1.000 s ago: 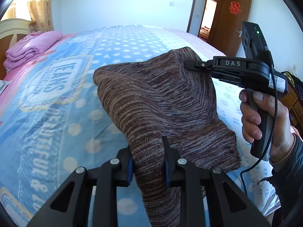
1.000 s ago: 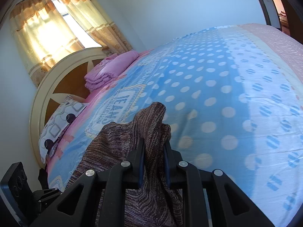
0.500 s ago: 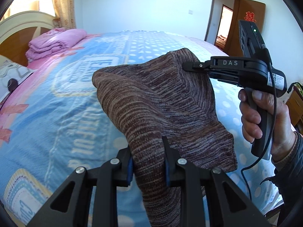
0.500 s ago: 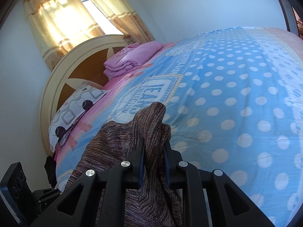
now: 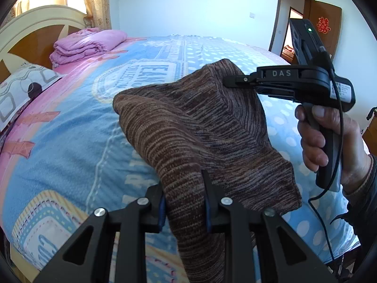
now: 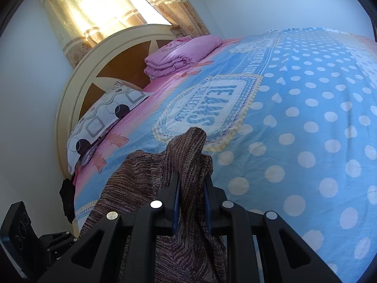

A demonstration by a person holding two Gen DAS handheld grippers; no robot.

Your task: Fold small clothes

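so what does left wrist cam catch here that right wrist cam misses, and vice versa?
Left wrist only: the person's hand gripping the black right gripper from the side, plus the brown wooden door with its red ornament.

Right wrist only: the sunlit yellow curtain in full, and the dotted far side of the bed.

Both: the brown striped knit garment, pinched by each gripper and held above the blue polka-dot bedspread, the folded pink blanket, patterned pillow and cream headboard.

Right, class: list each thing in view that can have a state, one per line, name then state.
Brown knitted garment: lifted over the bed, gripped at two places.
Left gripper: shut on garment.
Right gripper: shut on garment.
Pink blanket: folded, by headboard.
Door: open.
Curtain: drawn, sunlit.
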